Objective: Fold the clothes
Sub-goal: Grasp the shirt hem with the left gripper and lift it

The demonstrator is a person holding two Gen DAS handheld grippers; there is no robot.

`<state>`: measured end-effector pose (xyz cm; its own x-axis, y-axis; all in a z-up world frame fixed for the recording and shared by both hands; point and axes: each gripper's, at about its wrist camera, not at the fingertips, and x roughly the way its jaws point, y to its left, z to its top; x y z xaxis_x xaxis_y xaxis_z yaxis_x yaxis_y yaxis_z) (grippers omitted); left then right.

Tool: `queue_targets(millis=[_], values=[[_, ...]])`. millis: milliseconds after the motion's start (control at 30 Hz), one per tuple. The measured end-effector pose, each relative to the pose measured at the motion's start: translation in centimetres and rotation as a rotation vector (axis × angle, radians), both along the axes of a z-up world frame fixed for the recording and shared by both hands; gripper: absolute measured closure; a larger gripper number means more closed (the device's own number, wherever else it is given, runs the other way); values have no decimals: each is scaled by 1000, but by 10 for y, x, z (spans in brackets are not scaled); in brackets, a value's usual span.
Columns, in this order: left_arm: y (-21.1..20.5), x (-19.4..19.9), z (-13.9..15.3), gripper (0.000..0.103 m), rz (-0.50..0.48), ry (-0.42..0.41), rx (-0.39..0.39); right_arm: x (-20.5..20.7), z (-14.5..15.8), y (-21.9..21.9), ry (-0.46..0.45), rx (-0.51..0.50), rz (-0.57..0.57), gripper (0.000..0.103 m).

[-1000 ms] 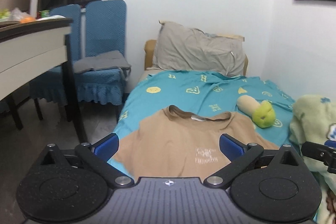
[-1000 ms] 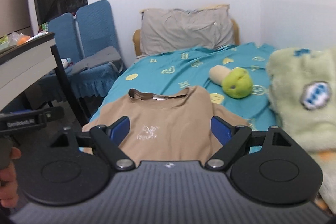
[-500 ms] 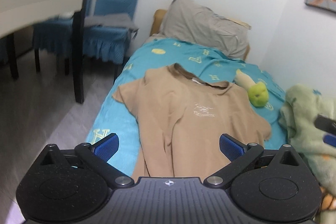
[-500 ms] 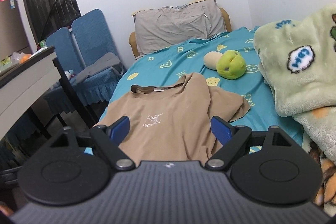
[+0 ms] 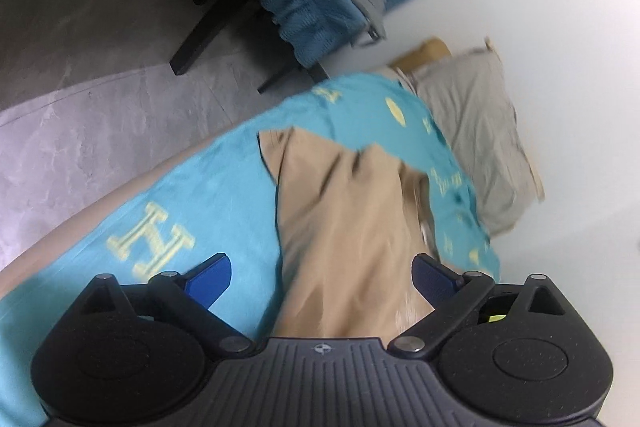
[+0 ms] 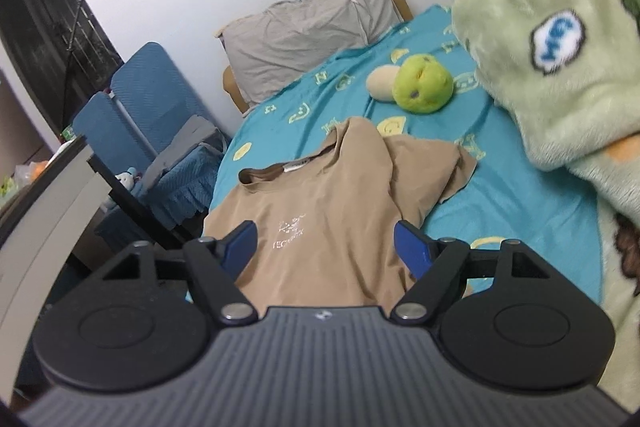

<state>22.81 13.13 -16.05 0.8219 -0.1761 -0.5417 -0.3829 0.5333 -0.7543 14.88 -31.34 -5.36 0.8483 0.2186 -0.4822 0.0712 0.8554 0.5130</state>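
Note:
A tan T-shirt (image 6: 328, 203) lies spread face up on the teal bed sheet (image 6: 520, 211), collar toward the pillow, its right sleeve crumpled. In the blurred, tilted left wrist view the shirt (image 5: 344, 227) runs from the left gripper up toward the pillow. My left gripper (image 5: 322, 273) is open and empty, low over the shirt's left side near the bed's edge. My right gripper (image 6: 325, 247) is open and empty, just above the shirt's lower chest.
A grey pillow (image 6: 304, 23) lies at the head of the bed. A green plush toy (image 6: 420, 83) sits beyond the shirt. A pale green fleece blanket (image 6: 560, 39) is heaped on the right. Blue chairs (image 6: 152, 99) and a table (image 6: 48, 195) stand left of the bed.
Both grippers have dropped closer to the shirt. The left one has tilted sharply and moved toward the shirt's left side; the right one has leaned in over the chest. Both stay open.

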Motion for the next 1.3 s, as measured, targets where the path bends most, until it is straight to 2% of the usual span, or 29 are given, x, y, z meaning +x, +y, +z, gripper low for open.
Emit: queue_targets(millis=[167, 267, 500, 567, 633, 667, 700, 733, 767, 800, 933, 1000, 1067, 1100, 1167, 1233, 1300], values=[[8, 49, -14, 9, 38, -18, 3, 21, -13, -1, 55, 45, 5, 25], [10, 81, -24, 17, 27, -27, -10, 34, -21, -3, 89, 59, -6, 25], [-2, 131, -28, 18, 65, -15, 167, 62, -45, -6, 172, 118, -31, 25], [-4, 142, -26, 31, 64, 13, 228, 66, -51, -5, 195, 128, -30, 25], [-4, 150, -25, 57, 66, 37, 270, 70, -57, -4, 218, 138, -28, 25], [1, 153, -26, 67, 68, 47, 255, 71, -59, -3, 225, 138, -29, 25], [6, 155, -27, 89, 69, 57, 236, 71, -59, -3, 226, 136, -31, 25], [14, 157, -27, 97, 64, 64, 208, 71, -59, -2, 227, 133, -33, 25], [23, 158, -28, 97, 57, 71, 177, 71, -60, -2, 229, 130, -35, 25], [25, 162, -19, 99, 48, 62, 221, 71, -60, -2, 230, 127, -38, 25], [27, 177, 22, 99, 11, 28, 447, 71, -62, 0, 236, 116, -47, 25], [20, 191, 40, 99, 0, 56, 598, 71, -62, 0, 239, 111, -51, 25], [8, 204, 47, 99, -21, 116, 744, 71, -63, 1, 241, 105, -56, 25], [4, 209, 45, 97, -37, 137, 773, 71, -63, 1, 243, 103, -58, 25], [3, 208, 41, 89, -59, 152, 761, 71, -64, 2, 246, 96, -63, 25], [5, 200, 37, 66, -68, 151, 730, 73, -65, 3, 247, 87, -63, 25], [10, 181, 33, 55, -87, 156, 682, 75, -65, 5, 244, 75, -60, 25]])
